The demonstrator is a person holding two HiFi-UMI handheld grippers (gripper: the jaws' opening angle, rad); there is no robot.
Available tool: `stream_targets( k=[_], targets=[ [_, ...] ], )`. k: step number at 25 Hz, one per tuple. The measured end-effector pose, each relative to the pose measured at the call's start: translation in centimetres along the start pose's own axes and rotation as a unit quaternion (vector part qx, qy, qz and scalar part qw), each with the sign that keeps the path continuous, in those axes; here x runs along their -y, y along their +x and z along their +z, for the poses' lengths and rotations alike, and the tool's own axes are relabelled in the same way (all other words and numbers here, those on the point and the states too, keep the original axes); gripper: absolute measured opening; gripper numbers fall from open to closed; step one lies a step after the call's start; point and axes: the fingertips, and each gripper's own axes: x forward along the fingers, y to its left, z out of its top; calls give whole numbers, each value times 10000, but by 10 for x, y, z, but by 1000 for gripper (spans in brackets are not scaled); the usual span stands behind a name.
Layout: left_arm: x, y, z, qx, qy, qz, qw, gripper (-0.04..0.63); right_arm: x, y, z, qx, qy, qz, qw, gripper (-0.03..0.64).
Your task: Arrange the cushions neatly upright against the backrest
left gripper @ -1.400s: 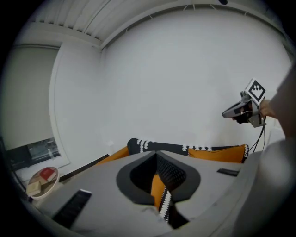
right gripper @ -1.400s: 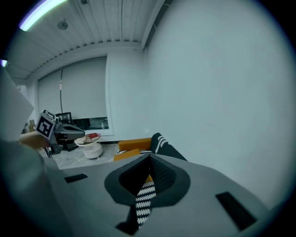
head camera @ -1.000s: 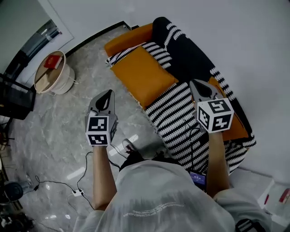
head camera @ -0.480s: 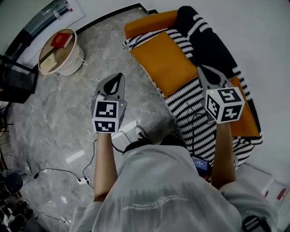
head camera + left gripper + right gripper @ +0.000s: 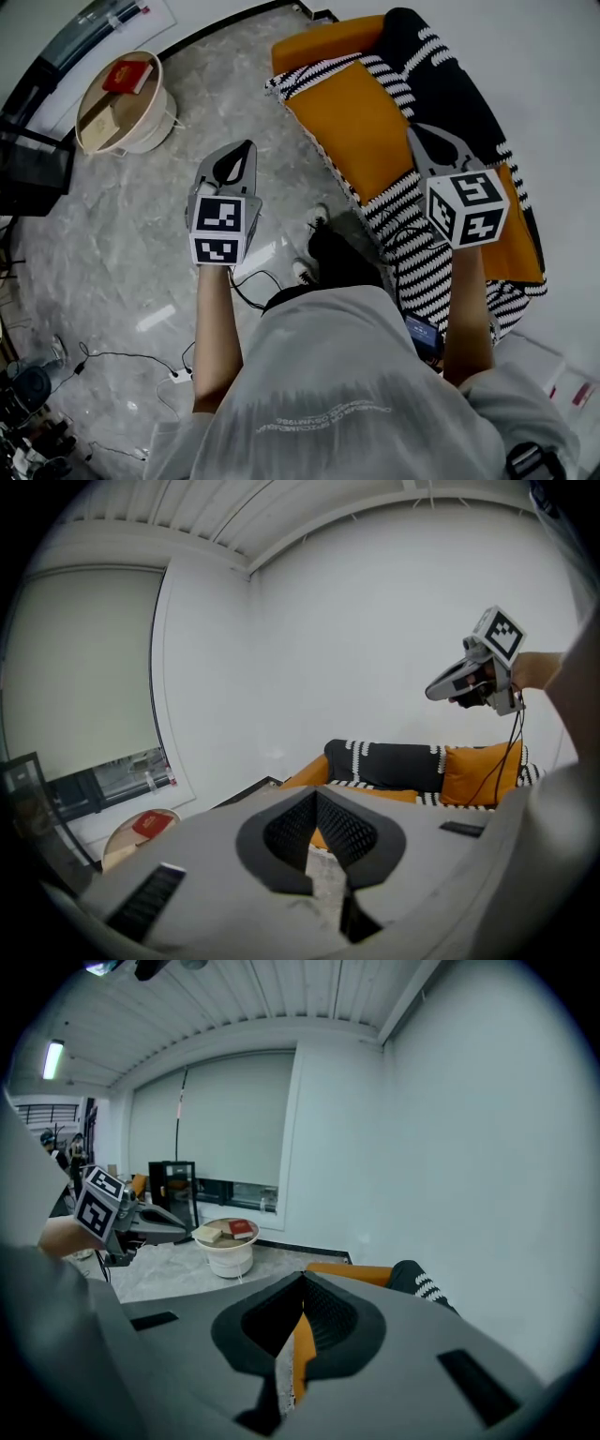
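Observation:
A large orange cushion (image 5: 361,127) lies flat on the striped sofa seat (image 5: 422,258). A black cushion with white stripes (image 5: 445,89) leans on the backrest, and a second orange cushion (image 5: 523,230) stands to its right. In the left gripper view the black cushion (image 5: 394,766) and the upright orange cushion (image 5: 473,772) show side by side. My left gripper (image 5: 246,150) is shut and empty over the floor, left of the sofa. My right gripper (image 5: 419,133) is shut and empty above the seat, near the flat cushion's right edge.
A round white side table (image 5: 141,141) with a red book (image 5: 128,77) stands at the upper left, beside a dark stand (image 5: 33,173). Cables (image 5: 169,373) trail over the marble floor. The person's shoes (image 5: 314,220) are close to the sofa front. The orange armrest (image 5: 323,42) ends the sofa's far side.
The person has stepped closer to the sofa, carrying both grippers forward. The right gripper now hangs over the seat. Both stay shut and empty.

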Motion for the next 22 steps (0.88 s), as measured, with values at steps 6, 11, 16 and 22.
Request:
stream_targets(
  k=[6,11,16,22],
  targets=[
    [-44,36,-6,-43,-95,-30,9999,17,5,53,10,-81,285,17,9996,3],
    [-79,78,9,130,-721,-670,9951,14,16,109,41,117,582,112,9982,3],
    [-120,134,26,-112,-359,-776,9963,14,35,158,60,32,720,175,9972,3],
    [-151,198,57,-104,-17,-984,9951,14,69,189,64,-53,1088,-209,9938,3]
  ],
)
